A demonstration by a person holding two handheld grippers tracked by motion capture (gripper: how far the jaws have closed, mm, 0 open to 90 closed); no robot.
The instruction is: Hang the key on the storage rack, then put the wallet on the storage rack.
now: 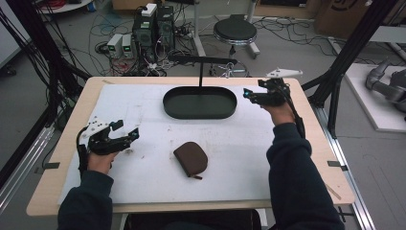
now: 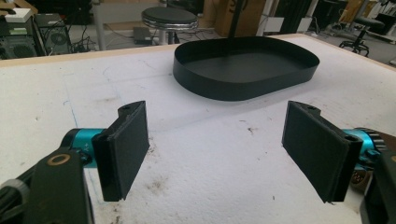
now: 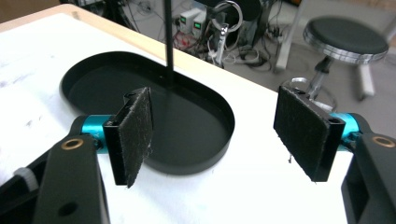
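Nothing appears to be under way yet: a brown zip pouch lies on the white table cover, just nearer the person than the black oval tray. The left gripper, well left of the tray, and the right gripper, beside its right end, both gape wide and hold nothing. Probably a gripper must next reach the pouch. The pouch's zip pull is too small to make out.
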